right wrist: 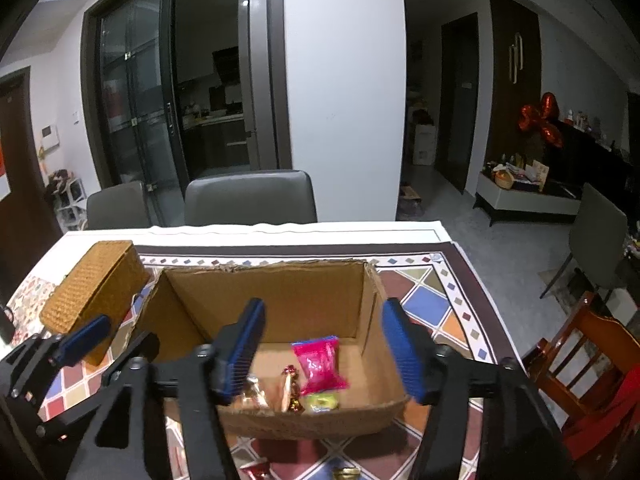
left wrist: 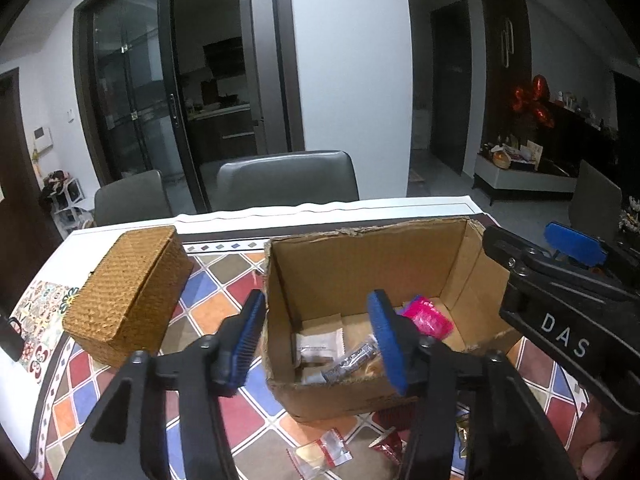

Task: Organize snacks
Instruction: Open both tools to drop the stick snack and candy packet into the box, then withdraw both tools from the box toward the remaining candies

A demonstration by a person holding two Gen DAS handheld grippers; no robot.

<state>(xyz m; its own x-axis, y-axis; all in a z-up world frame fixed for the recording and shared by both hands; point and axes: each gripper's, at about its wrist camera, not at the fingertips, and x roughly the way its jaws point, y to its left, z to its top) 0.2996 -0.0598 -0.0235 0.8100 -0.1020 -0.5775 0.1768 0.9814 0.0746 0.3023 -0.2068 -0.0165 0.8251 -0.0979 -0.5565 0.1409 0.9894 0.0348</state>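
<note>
An open cardboard box (left wrist: 328, 268) (right wrist: 280, 292) stands on the patterned tablecloth. Inside lie a pink snack packet (left wrist: 428, 318) (right wrist: 320, 364), a white packet (left wrist: 320, 346), a silver wrapper (left wrist: 352, 360), a gold wrapped snack (right wrist: 290, 388) and a yellow-green snack (right wrist: 320, 402). My left gripper (left wrist: 316, 344) is open and empty, straddling the box's left wall. My right gripper (right wrist: 324, 352) is open and empty above the box's front; it also shows in the left wrist view (left wrist: 560, 264). Loose packets (left wrist: 320, 454) lie on the table in front of the box.
A closed woven basket (left wrist: 128, 292) (right wrist: 92, 292) sits left of the box. Grey chairs (left wrist: 286, 180) stand behind the table. A wooden chair (right wrist: 580, 360) is at the right. The table's far edge (right wrist: 300, 230) is just behind the box.
</note>
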